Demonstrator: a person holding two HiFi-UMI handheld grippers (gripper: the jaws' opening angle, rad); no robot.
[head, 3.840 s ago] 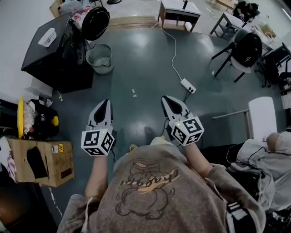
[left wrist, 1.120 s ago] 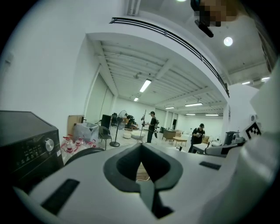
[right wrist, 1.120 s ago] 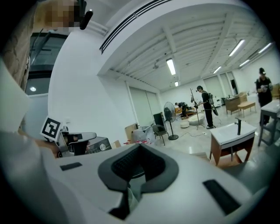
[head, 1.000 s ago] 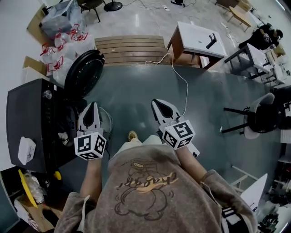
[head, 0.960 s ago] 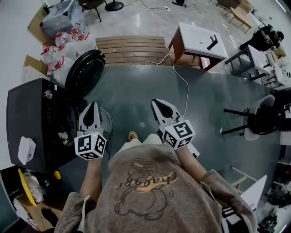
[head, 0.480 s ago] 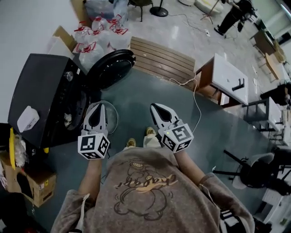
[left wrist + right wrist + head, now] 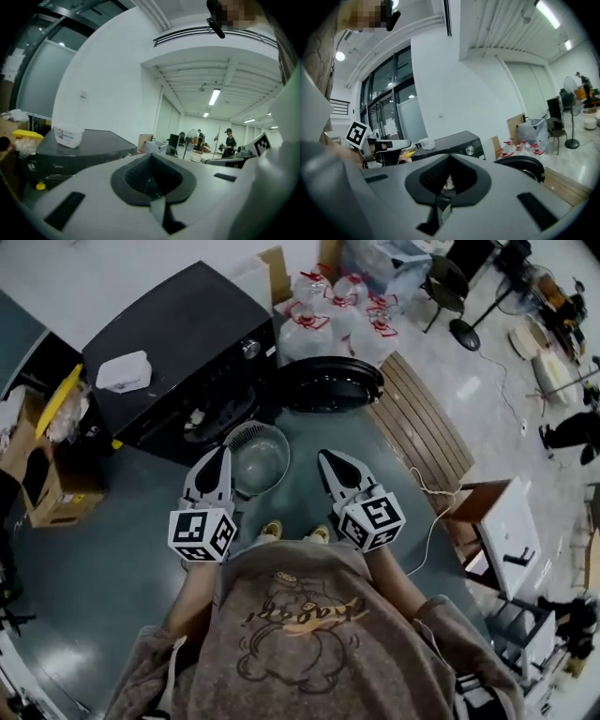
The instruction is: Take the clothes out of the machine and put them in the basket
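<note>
Black machine (image 7: 178, 343), round door (image 7: 328, 385) open; grey round basket (image 7: 261, 461) upright just beside it.

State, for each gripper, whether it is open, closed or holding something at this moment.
Left white two-jaw gripper: closed, jaws together, holding nothing.
Right white two-jaw gripper: closed, jaws together, holding nothing.

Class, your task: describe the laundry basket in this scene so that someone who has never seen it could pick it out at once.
Find the big black washing machine with its round door swung open. On the floor right in front of its opening stands the basket. It is the only round, pale grey-green, open-topped tub there, unlike the square brown cardboard box beside the machine.
</note>
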